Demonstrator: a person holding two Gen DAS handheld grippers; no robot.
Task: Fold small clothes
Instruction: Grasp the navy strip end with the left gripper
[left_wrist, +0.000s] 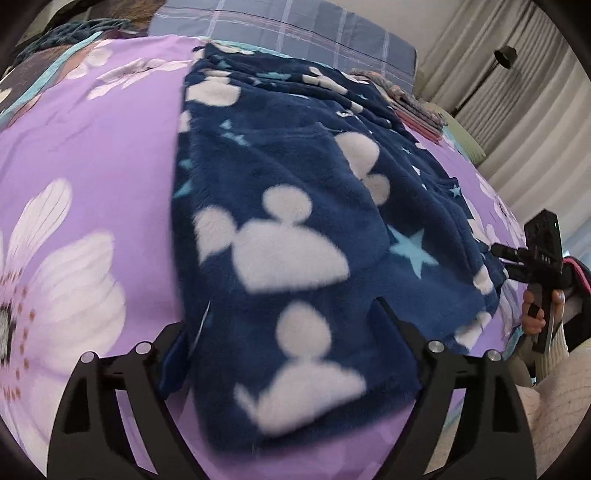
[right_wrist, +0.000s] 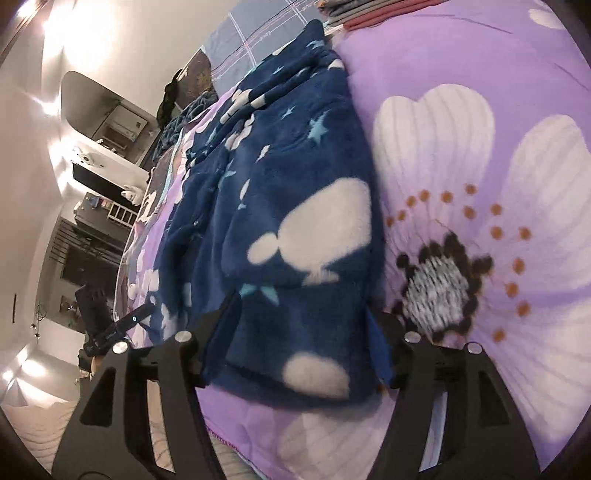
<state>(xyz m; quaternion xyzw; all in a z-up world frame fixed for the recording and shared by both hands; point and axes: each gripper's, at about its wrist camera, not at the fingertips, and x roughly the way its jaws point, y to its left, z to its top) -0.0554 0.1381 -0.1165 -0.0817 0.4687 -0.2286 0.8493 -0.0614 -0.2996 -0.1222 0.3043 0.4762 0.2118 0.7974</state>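
Black left tongs (left_wrist: 291, 325) stand with fingers apart, straddling the near edge of the navy fleece garment (left_wrist: 314, 206); the cloth fills the gap between them, and no clamping shows. Right tongs (right_wrist: 303, 314) are likewise spread, the fleece corner lying between the two fingers in the right wrist view. Whether either pair presses the fabric cannot be told. In the left wrist view the right tongs appear at the far right edge of the garment, held by the person's hand (left_wrist: 535, 314), touching or just beside the hem. The garment is plush, dark blue with white mouse-head shapes and pale blue stars, lying flattened and partly folded on the bed, running from the near edge toward the far end. Beneath it lies a lilac bedsheet (left_wrist: 103, 147) printed with large white flowers. Beyond the garment, a stack of folded clothes (left_wrist: 410, 107) in pink and grey tones sits near a grey checked pillow (left_wrist: 295, 29). Pleated curtains (left_wrist: 517, 103) hang to the right.
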